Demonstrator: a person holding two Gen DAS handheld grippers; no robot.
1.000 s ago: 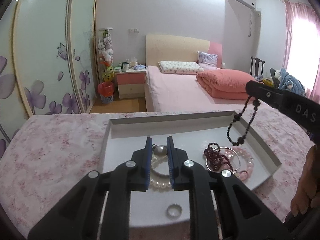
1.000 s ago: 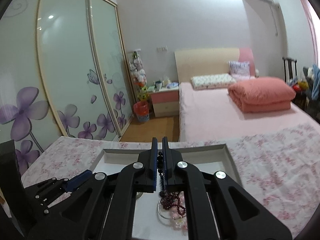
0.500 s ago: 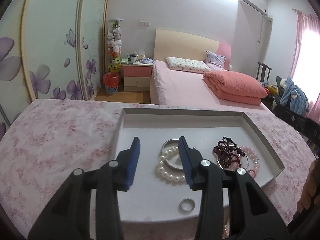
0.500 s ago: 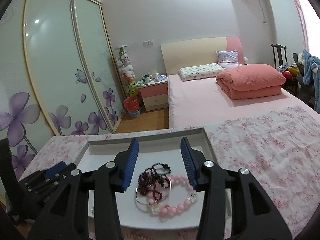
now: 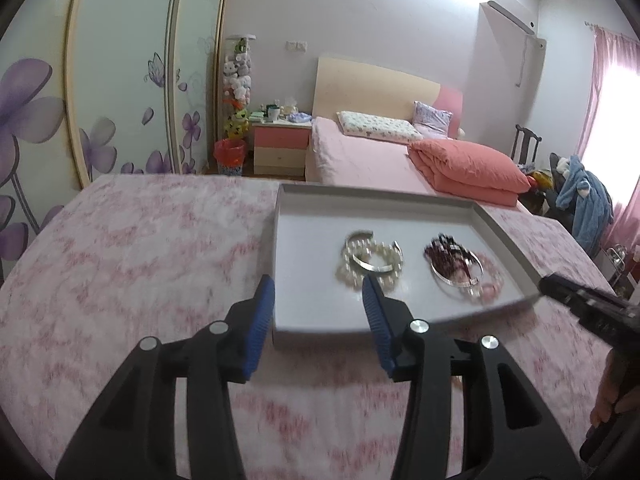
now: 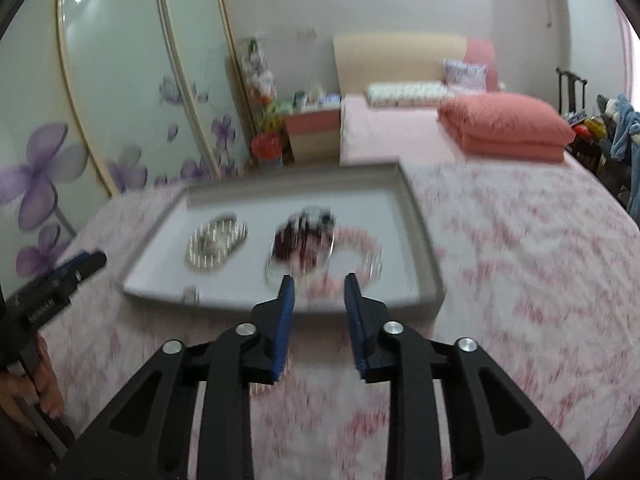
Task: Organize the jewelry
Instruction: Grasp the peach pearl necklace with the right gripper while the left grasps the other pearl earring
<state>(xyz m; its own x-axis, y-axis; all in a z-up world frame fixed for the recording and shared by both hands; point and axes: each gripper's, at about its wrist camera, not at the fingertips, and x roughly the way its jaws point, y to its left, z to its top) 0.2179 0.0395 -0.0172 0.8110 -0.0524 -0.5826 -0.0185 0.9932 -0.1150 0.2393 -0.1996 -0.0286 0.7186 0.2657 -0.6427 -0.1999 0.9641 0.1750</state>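
A grey tray point(image 5: 304, 322) point(image 6: 424, 240) lies on the pink floral tablecloth. In it a pearl bracelet with a silver bangle point(image 5: 370, 258) point(image 6: 216, 244) lies left of a dark red bead string point(image 5: 446, 256) point(image 6: 300, 236), a silver hoop and a pink bead bracelet point(image 5: 490, 280) point(image 6: 360, 248). A small ring point(image 6: 191, 293) sits near the tray's front edge. My left gripper point(image 5: 318, 300) is open and empty, just short of the tray's front left corner. My right gripper point(image 6: 319, 292) is open and empty, before the tray's front rim.
The floral tablecloth point(image 5: 132, 248) stretches left and right of the tray. Behind are a pink bed point(image 5: 372, 160), a nightstand point(image 5: 280, 146) and a flowered sliding wardrobe point(image 5: 100, 92). A chair with clothes point(image 5: 576, 192) stands at the right.
Both grippers opened, releasing the pearl bracelet and the dark bead string into the tray, then drew back toward me off the tray. Both views are motion-blurred now.
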